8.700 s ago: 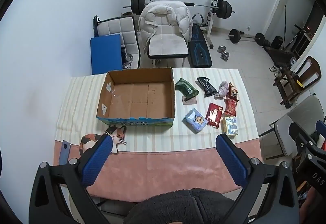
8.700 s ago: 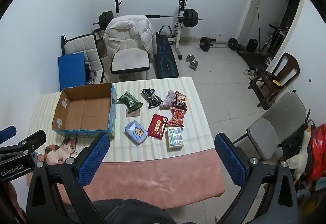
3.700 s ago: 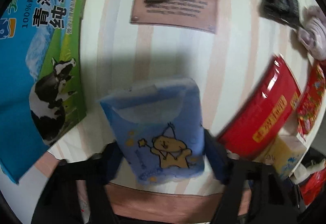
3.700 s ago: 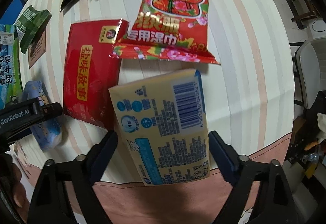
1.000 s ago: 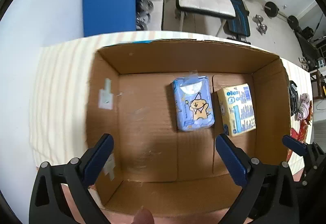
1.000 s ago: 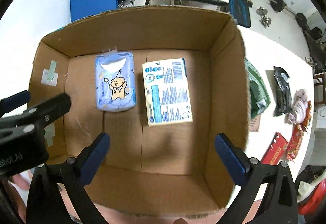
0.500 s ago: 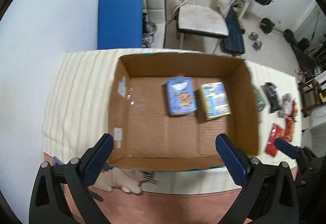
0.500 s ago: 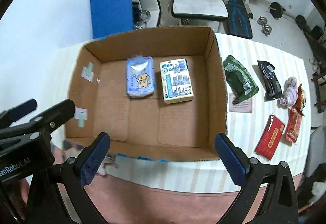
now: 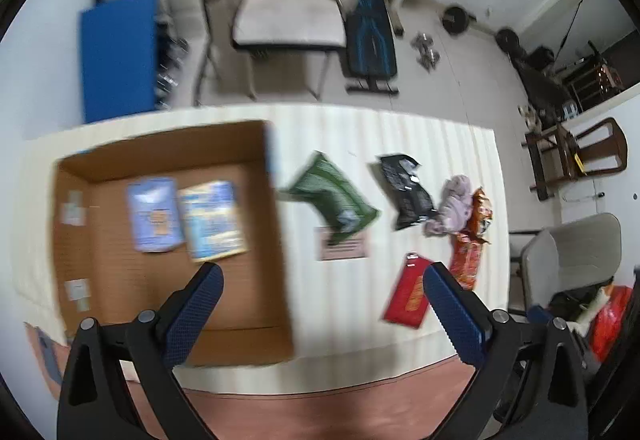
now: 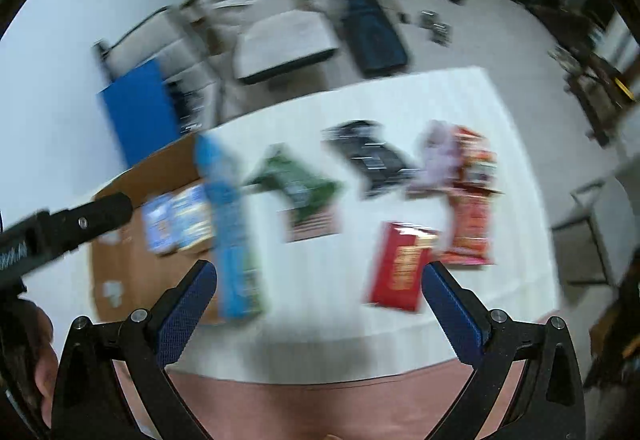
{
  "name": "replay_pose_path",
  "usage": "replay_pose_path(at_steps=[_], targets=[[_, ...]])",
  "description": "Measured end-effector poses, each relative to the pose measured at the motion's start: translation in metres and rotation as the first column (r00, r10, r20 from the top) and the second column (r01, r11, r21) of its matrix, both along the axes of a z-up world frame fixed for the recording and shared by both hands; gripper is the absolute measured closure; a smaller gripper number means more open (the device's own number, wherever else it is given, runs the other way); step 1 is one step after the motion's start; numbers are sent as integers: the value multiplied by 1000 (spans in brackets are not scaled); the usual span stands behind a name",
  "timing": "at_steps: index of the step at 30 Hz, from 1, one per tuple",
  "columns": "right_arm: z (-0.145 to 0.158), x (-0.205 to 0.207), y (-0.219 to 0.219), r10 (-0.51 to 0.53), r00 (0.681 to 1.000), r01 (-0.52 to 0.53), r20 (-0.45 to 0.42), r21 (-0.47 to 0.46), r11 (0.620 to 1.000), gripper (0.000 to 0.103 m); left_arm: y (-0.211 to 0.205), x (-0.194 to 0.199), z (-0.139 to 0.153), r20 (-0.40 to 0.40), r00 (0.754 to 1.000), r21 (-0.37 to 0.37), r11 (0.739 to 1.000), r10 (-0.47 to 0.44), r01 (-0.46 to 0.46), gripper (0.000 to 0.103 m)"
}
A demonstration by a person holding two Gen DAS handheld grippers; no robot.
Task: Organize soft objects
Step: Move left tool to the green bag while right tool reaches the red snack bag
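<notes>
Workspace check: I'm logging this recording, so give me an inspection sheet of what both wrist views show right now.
Surface: striped tablecloth over a pink table edge.
Job's things: cardboard box holds a blue pack and a yellow pack, side by side. Outside it lie a green pouch, black pouch, lilac soft bundle, orange-red packet and red pack.
Clutter: a brown card partly under the green pouch.
Grippers: left tongs and right tongs both open, empty, above the table.
Cables: nothing seen.
Surroundings: padded chair, weight bench, blue panel. Both views are motion-blurred.
</notes>
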State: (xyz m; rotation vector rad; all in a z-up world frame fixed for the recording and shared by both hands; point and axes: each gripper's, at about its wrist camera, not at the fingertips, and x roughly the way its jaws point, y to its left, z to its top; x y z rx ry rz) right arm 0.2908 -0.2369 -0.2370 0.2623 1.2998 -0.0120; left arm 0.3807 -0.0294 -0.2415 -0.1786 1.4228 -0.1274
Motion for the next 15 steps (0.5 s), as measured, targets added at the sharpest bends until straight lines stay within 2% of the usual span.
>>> replay_pose_path(at_steps=[2,4,5,7,12,14,15], targets=[[-14,7,-41,-53,998,52,-34,-26,998,0,-26,26,-28,-76,997,5,1000,6,-6,0],[-28,15,-71,-87,995,84,-56,-43,995,0,-43,44,-50,-121,993,40,999,13,-9,0],[-38,19,-85,-104,992,101,-71,-53,993,0,-54,58,-71,-164,986,80,997,20,-7,0],[-62,28,-112,-134,984,127,-115,-69,990,0,-65,73,-103,-228,973,97,995,32,-10,0],[-118,44,-146,-165,963,154,-211,-71,986,0,-68,97,-168,-341,935,142,988,100,-54,0],[-139,48,-153,-176,954,164,-242,-72,984,0,-69,101,-183,-368,922,173,983,121,-60,0],[-151,51,-158,-183,948,171,-261,-69,983,0,-73,105,-189,-363,923,206,977,127,-54,2]])
